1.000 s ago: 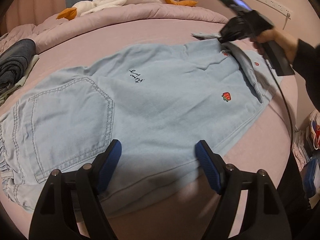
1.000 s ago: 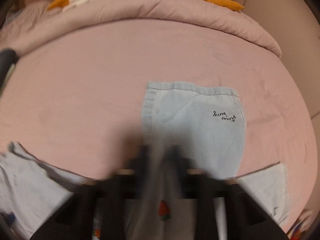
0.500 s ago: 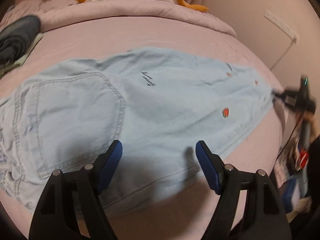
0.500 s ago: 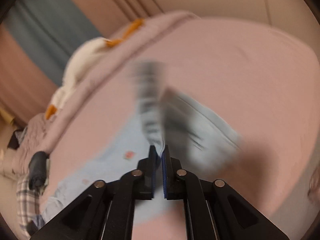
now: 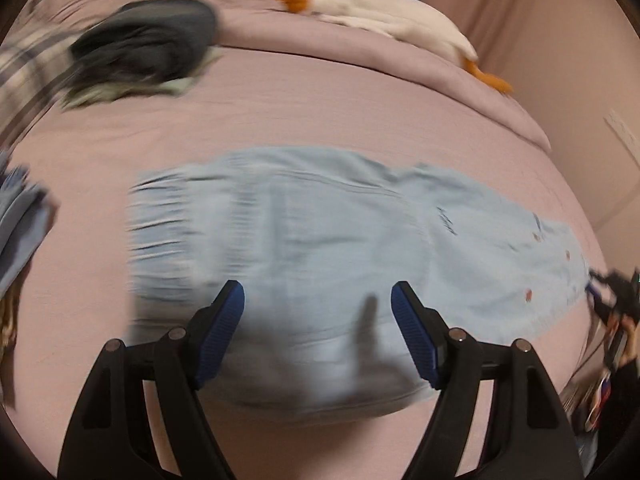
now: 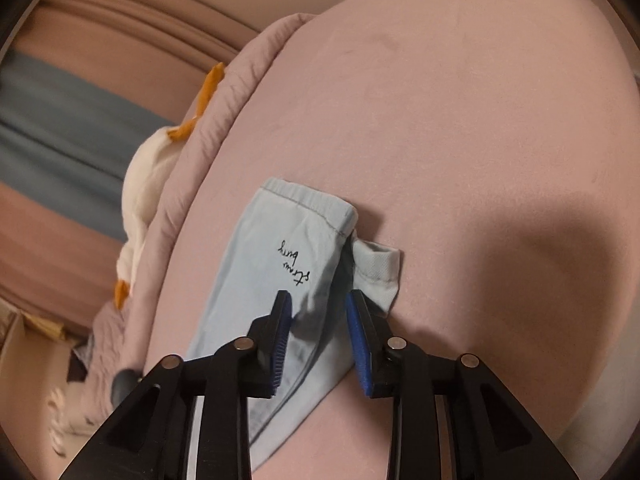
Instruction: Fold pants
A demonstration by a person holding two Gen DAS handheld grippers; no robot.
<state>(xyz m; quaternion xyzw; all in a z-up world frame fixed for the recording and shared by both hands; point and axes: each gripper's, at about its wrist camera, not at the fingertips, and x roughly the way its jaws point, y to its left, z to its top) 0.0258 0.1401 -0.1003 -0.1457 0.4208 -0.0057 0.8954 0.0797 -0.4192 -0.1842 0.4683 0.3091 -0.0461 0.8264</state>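
Light blue pants (image 5: 320, 240) lie flat across the pink bed (image 5: 280, 120), gathered waistband on the left and legs running right. My left gripper (image 5: 318, 308) hovers open over their near edge, nothing between its blue pads. At the far right, my right gripper (image 5: 600, 284) is at the leg ends. In the right wrist view the top leg (image 6: 272, 248) shows black script, and the lower leg's hem (image 6: 378, 268) sticks out beside it. My right gripper (image 6: 318, 300) is opening; fabric lies between its pads, which stand off it.
A white plush goose (image 5: 384, 12) lies on the rolled duvet (image 5: 400, 64) at the back. Dark folded clothes (image 5: 148, 52) and a plaid cloth (image 5: 24, 68) sit back left. Another blue garment (image 5: 20, 224) is at the left edge. The bed's edge drops off at the right.
My right gripper swung the leg end out to the right, laid it on the bed and opened off it. My left gripper shifted toward the waistband, still open.
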